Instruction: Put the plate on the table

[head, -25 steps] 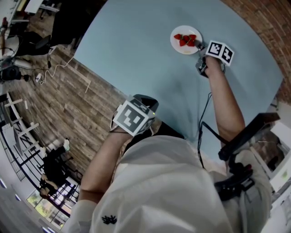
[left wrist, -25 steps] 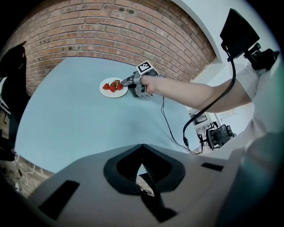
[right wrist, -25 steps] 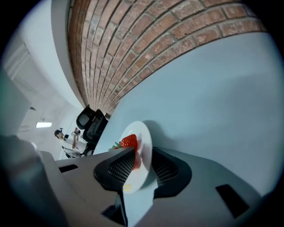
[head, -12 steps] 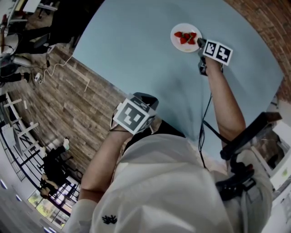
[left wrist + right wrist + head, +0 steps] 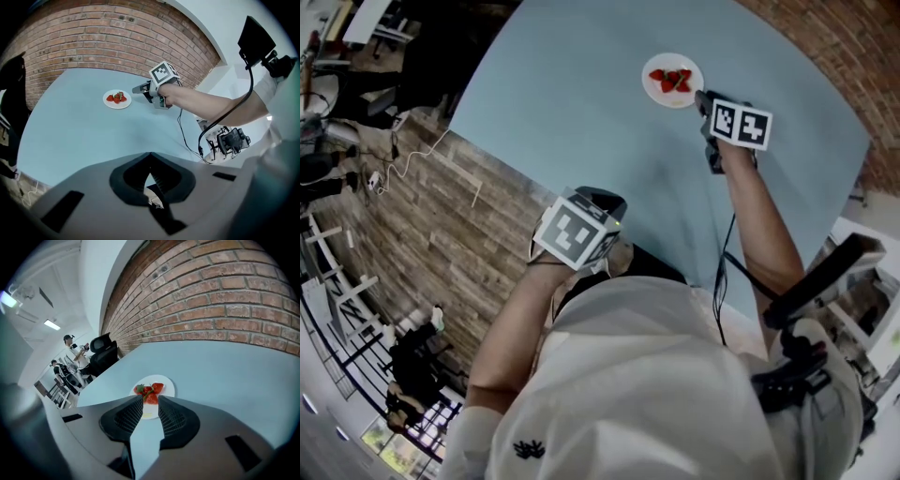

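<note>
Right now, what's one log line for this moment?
item: round white plate of red strawberries, on pale blue table | right gripper: open, at plate's rim | left gripper: shut, empty

the plate (image 5: 659, 95) lies on the worktop (image 5: 581, 112) toward its far side, near the brick wall (image 5: 225, 301), with the strawberries (image 5: 671, 80) on it. the right tongs (image 5: 701, 97) are just to the plate's right, the plate's near rim lying just before the gap between their jaws. the left tongs (image 5: 150, 153) are at the worktop's near edge, close before the person's body and well apart from the plate, with the floor (image 5: 441, 216) to the worktop's left.
</note>
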`<state>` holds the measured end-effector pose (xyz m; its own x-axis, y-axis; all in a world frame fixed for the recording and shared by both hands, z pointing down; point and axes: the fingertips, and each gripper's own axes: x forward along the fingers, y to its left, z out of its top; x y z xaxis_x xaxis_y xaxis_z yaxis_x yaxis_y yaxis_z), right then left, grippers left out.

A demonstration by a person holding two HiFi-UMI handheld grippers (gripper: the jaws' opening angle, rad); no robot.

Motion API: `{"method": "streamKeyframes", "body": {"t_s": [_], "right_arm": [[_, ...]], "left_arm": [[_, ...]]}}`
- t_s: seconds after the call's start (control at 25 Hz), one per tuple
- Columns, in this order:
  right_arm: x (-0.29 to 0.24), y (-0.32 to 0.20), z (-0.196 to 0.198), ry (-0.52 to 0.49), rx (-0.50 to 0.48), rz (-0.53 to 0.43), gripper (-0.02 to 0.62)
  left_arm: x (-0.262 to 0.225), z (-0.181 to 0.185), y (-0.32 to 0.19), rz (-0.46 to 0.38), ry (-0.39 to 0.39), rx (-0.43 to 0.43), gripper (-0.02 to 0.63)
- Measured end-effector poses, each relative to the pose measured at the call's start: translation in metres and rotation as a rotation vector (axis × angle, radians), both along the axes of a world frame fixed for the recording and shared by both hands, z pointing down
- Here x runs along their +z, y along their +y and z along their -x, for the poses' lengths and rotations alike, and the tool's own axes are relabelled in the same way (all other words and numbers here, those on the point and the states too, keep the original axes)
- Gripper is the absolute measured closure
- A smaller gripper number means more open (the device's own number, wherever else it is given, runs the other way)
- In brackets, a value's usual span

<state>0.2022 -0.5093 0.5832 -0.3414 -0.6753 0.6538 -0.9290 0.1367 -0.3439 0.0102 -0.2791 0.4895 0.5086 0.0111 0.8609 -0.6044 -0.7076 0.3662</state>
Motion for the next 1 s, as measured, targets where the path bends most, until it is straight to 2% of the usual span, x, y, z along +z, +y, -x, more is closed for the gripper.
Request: {"method": "streamKeyframes", "body": {"t_s": [0.2,0.4,0.68,1.0], "right_arm": [[-0.018,0.049,0.010,0.023,-0.027,-0.010,0.489],[-0.034,0.109,0.037,0.045,-0.082,-0.003,0.491],[-0.066,0.196,0.089,0.111,-0.178,-0.031,0.491],[-0.111,0.289,0.148,0.138,-0.226,-0.087,0.492]], "left_arm": [[-0.006,0.005,0.015,-0.030,0.038,0.025,0.604],[-0.008,0.014,0.032,-0.073,0.057,0.081,0.604],[-0.020,0.028,0.068,-0.143,0.112,0.133,0.604],[-0.028,0.066,0.121,-0.201,0.148,0.156,0.604]]}}
